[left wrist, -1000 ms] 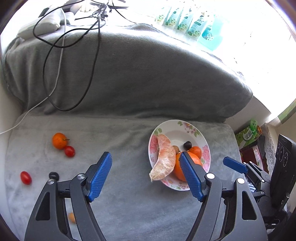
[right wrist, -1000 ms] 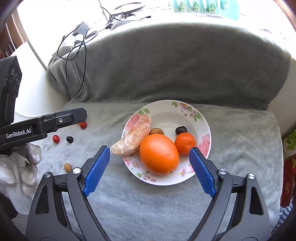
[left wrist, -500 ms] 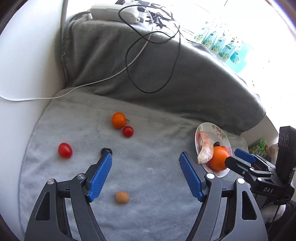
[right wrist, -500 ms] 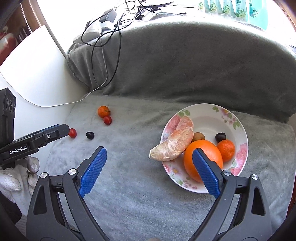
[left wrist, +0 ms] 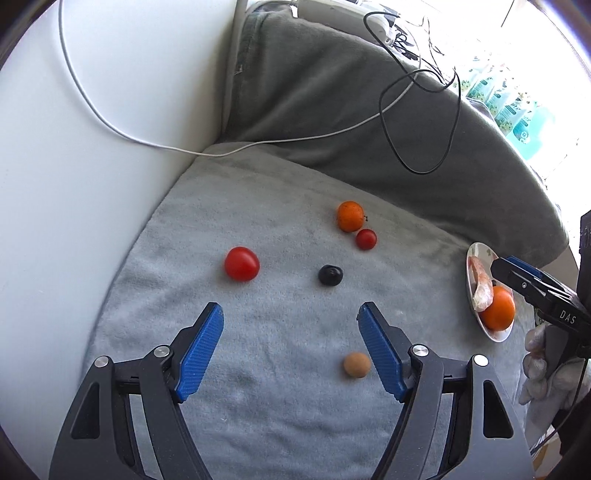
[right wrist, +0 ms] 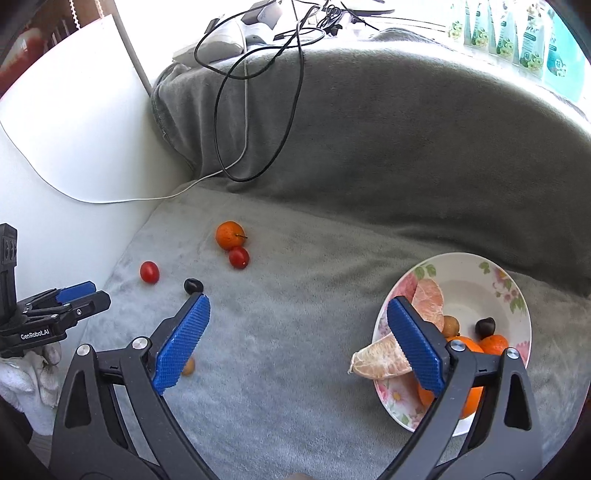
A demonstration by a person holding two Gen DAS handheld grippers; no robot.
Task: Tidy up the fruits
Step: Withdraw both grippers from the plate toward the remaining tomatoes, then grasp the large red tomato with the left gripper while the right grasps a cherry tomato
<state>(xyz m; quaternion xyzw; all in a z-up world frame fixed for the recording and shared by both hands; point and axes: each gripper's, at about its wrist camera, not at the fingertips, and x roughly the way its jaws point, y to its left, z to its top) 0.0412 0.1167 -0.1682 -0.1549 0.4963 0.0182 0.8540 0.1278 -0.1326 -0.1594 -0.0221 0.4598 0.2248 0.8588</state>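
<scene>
Now 5 small round fruits loose on grey blanket (left wrist: 280,413); left gripper (left wrist: 290,350) jaws apart, empty; right gripper (right wrist: 295,341) jaws opening, empty.

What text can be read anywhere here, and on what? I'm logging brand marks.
"DAS": on the black right tool, seen in the left wrist view.
"GenRobot.AI": on the black left tool, seen in the right wrist view.
Green and teal packets along the bright ledge: printed labels, too small and washed out to read.
</scene>
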